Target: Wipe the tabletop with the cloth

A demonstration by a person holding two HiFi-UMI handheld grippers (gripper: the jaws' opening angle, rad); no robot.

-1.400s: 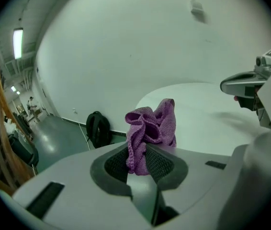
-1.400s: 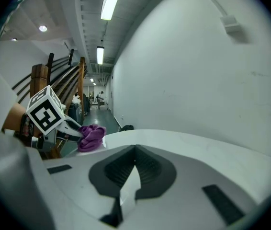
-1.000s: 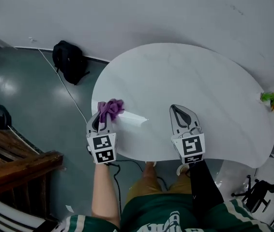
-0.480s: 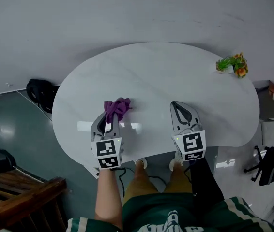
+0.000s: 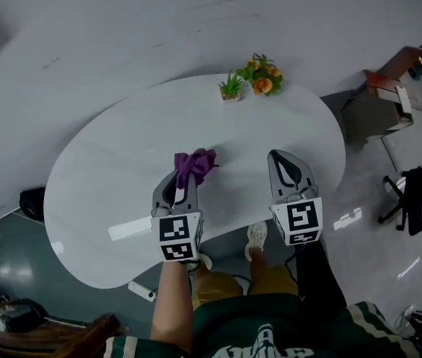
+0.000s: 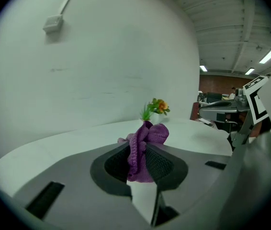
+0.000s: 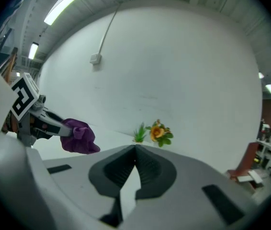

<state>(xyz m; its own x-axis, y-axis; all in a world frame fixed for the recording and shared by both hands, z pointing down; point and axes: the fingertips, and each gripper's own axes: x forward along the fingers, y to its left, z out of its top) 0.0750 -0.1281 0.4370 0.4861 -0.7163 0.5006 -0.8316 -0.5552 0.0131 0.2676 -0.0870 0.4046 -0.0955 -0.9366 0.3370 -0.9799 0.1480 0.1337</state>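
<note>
the purple cloth (image 5: pixel 194 165) is clamped in the left gripper (image 5: pixel 182 184) above the white table (image 5: pixel 114 162); the right gripper (image 5: pixel 288 171) is closed, empty.

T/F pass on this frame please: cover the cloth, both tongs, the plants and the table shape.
1. The left tongs are shut on the purple cloth. True.
2. The right tongs grip a sponge. False: their jaws are together with nothing between them.
3. Two small potted plants stand at the far edge of the table. True.
4. The purple cloth lies spread flat on the table. False: it is bunched up between the left tongs' jaws and sticks out past their tips.
5. The table is square with sharp corners. False: its outline is rounded, with no corners.
</note>
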